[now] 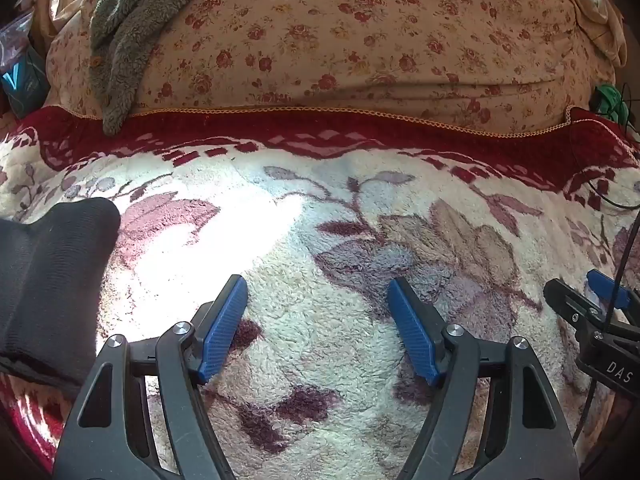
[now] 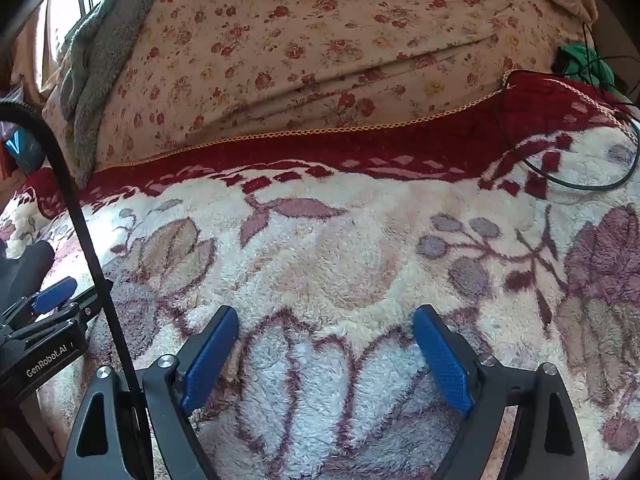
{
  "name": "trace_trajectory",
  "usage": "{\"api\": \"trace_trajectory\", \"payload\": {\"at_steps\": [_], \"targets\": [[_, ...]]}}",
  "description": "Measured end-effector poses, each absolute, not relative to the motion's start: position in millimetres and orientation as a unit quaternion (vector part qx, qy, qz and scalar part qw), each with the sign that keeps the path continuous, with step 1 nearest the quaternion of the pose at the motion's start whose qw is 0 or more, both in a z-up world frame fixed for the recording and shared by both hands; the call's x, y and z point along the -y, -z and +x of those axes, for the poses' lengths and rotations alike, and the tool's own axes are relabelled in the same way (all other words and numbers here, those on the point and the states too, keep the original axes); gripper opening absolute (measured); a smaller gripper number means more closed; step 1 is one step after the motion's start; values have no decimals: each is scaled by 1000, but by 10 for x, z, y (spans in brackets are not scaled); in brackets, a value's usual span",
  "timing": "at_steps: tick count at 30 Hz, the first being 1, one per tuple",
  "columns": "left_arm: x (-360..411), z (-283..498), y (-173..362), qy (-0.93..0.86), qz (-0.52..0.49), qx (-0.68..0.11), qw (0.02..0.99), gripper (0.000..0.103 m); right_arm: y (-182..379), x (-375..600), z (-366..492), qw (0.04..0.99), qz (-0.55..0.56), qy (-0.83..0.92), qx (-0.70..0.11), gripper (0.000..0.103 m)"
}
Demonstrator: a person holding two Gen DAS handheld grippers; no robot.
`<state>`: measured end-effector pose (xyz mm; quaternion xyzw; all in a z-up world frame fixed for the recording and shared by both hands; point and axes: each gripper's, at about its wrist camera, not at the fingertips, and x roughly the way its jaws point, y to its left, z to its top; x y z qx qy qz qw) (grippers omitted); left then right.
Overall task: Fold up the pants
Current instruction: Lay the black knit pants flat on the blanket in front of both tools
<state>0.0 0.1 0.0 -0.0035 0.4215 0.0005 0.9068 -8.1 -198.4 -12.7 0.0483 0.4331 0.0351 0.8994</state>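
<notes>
Here we find the pants (image 1: pixel 52 288), a dark ribbed bundle, lying at the left edge of the left wrist view on the fleece blanket (image 1: pixel 328 320). It looks folded over on itself, though we cannot tell how many layers. In the right wrist view only a dark corner of it (image 2: pixel 24 268) shows at the far left.

The left gripper (image 1: pixel 318 328) hangs above the blanket just right of the pants, jaws spread wide, nothing between the blue pads (image 1: pixel 224 328). It does not touch the pants. The right gripper (image 2: pixel 326 360) sits further right, also wide open and empty, over a cream and purple flower pattern. Each gripper shows in the other's view: the right one at the right edge (image 1: pixel 600 320), the left one at the left edge (image 2: pixel 44 320).

A black cable (image 2: pixel 92 256) runs up the left side of the right wrist view. Beyond the blanket's dark red border (image 1: pixel 320 136) lies a floral quilt (image 1: pixel 360 40), piled high. A grey fleece garment (image 1: pixel 128 40) is draped on its far left. Something green (image 1: pixel 610 100) sits at the far right, with a thin black cord (image 2: pixel 580 184) looping nearby.
</notes>
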Motion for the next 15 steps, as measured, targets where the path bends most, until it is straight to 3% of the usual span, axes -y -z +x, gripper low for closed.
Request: {"api": "trace_trajectory", "payload": {"at_steps": [15], "targets": [[1, -2, -11, -1, -3, -421, 907, 73, 138, 1981, -80, 899, 48, -35, -433, 88]]}}
